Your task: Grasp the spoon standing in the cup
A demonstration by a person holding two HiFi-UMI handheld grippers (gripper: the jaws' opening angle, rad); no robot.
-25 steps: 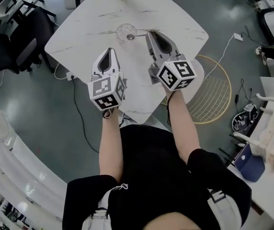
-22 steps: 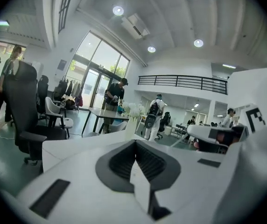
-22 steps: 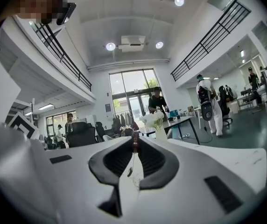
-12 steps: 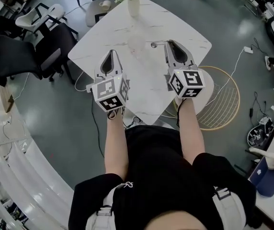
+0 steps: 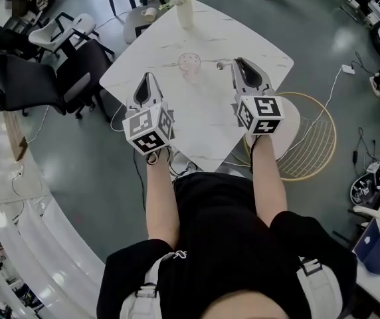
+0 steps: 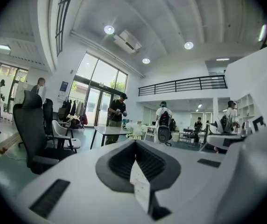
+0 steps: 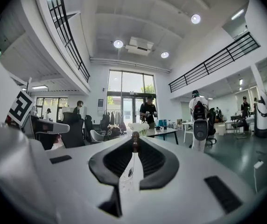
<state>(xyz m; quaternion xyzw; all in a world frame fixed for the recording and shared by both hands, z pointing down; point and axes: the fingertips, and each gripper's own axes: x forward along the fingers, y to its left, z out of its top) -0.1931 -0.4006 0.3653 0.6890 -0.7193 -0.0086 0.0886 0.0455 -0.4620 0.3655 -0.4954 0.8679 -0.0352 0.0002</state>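
Right gripper (image 7: pixel 134 143) pinches the thin silvery metal spoon (image 5: pixel 220 64) by its handle at the jaw tips, a sound hold since it is probably light, stiff and slippery; left gripper (image 6: pixel 136 148) sits pressed together, empty.

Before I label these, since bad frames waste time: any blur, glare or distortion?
Head view: sharp, evenly lit, though the clear cup nearly vanishes against the white table. Left gripper view and right gripper view: fisheye bending, black corners, bright ceiling lamps.

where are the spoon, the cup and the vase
spoon (image 5: pixel 220 64): head view, its visible end
cup (image 5: pixel 190 72): head view, its glass wall
vase (image 5: pixel 185 16): head view, its white body
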